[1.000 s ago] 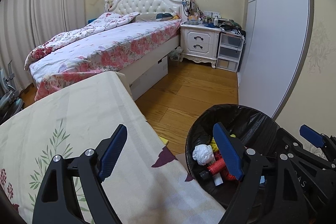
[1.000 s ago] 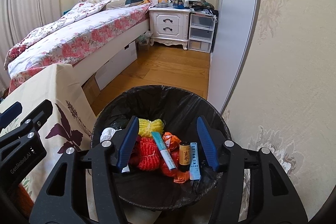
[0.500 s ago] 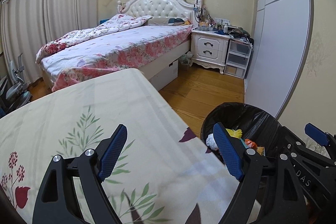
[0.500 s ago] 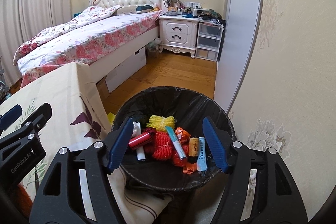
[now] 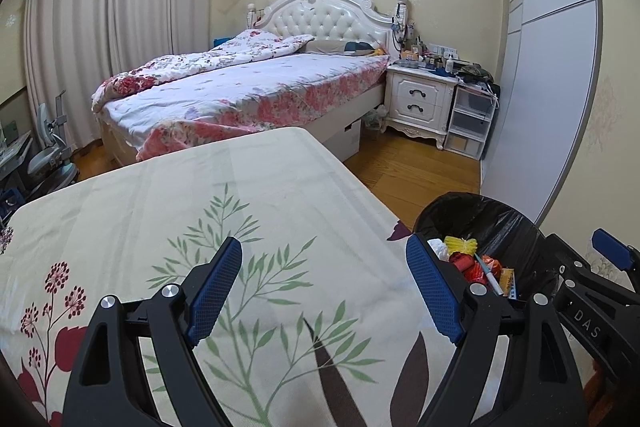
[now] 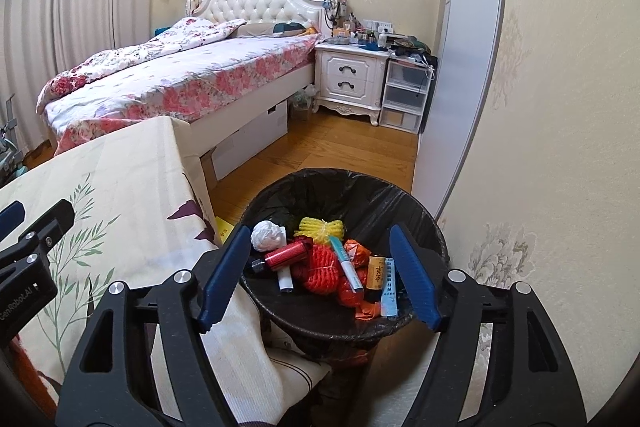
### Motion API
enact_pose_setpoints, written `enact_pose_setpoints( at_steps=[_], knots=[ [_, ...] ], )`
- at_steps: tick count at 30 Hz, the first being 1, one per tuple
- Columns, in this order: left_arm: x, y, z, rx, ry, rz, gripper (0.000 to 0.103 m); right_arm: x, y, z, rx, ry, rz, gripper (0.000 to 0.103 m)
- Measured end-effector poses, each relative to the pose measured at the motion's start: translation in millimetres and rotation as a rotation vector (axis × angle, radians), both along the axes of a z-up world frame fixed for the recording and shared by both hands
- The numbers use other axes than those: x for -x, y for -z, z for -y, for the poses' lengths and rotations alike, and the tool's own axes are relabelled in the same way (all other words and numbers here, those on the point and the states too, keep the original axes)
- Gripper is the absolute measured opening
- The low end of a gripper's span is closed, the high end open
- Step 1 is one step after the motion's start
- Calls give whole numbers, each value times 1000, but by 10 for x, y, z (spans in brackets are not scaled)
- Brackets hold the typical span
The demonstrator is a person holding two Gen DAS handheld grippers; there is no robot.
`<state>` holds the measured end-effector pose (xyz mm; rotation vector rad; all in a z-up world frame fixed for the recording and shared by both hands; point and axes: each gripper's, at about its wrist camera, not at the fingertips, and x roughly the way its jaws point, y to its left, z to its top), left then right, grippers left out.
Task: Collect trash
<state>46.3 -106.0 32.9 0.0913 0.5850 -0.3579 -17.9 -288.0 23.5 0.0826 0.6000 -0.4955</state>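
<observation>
A black-lined trash bin (image 6: 380, 195) stands on the floor beside the table and holds a white wad (image 6: 267, 235), yellow netting (image 6: 322, 227), red netting (image 6: 320, 267), a red tube (image 6: 289, 254), a pen and a small can. My right gripper (image 6: 318, 273) hovers above the bin, its jaws opening with nothing between the pads. Over the floral tablecloth (image 5: 180, 211) my left gripper (image 5: 324, 287) stands open and empty. The bin (image 5: 492, 223) sits at the right of the left wrist view, with the right gripper's frame (image 5: 592, 311) in front of it.
A bed (image 5: 248, 95) with a floral cover fills the far side. A white nightstand (image 6: 352, 75) and plastic drawers (image 6: 406, 95) stand by a grey wardrobe (image 6: 464, 47). Wood floor (image 6: 340, 147) lies between bed and bin. The wall (image 6: 560, 147) is close on the right.
Both grippers have drawn back and up from the bin toward the table. The right jaws have spread wider. More tablecloth now fills the left wrist view.
</observation>
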Motion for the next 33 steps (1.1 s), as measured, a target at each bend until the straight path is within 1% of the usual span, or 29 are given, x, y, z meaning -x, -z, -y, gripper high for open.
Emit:
enact_pose_setpoints(
  at_steps=[11, 33],
  knots=[
    [70, -39, -110, 13, -7, 9, 82, 72, -54, -59, 13, -1, 16, 75],
    [81, -37, -116, 14, -6, 8, 82, 82, -56, -58, 13, -1, 18, 75]
  ],
)
